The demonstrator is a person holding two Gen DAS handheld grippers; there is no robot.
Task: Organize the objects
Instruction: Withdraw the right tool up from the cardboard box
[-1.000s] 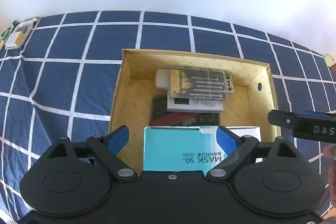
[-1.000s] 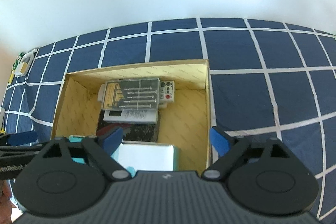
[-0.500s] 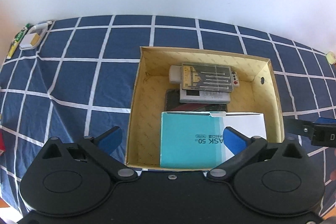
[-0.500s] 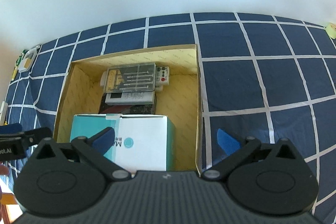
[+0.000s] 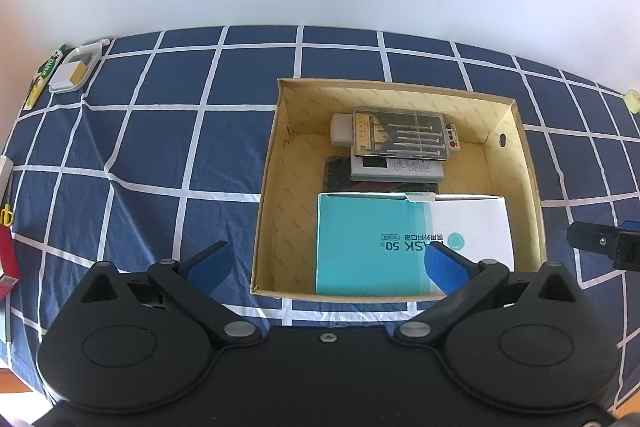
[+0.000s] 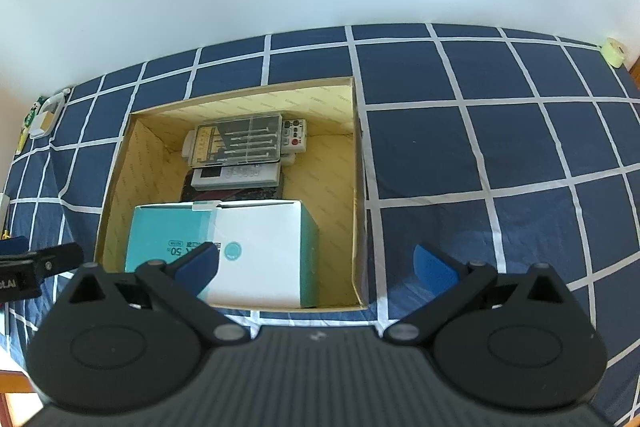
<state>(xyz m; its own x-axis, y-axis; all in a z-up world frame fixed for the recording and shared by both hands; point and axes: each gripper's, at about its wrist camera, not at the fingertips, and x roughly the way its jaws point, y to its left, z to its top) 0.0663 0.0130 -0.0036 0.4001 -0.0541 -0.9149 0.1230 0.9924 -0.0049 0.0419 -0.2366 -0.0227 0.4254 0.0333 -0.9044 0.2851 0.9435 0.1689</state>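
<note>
A yellow cardboard box (image 5: 272, 163) (image 6: 358, 187) stands on the blue checked cloth. In it lie a teal and white mask box (image 5: 384, 239) (image 6: 260, 247) at the near end, and a clear screwdriver case (image 5: 398, 135) (image 6: 236, 143) stacked on a grey device, a white remote and a dark flat item at the far end. My left gripper (image 5: 326, 265) is open and empty, above the box's near left edge. My right gripper (image 6: 316, 263) is open and empty, above the box's near right corner.
A small white tray (image 5: 74, 73) (image 6: 44, 117) and a green tube (image 5: 48, 67) lie at the far left of the cloth. Red and yellow items (image 5: 6, 239) lie at the left edge. A pale tape roll (image 6: 614, 51) sits at the far right. A white wall stands behind.
Both grippers have pulled back and up from the box. The mask box now lies free in the carton, and more of the cloth shows around it.
</note>
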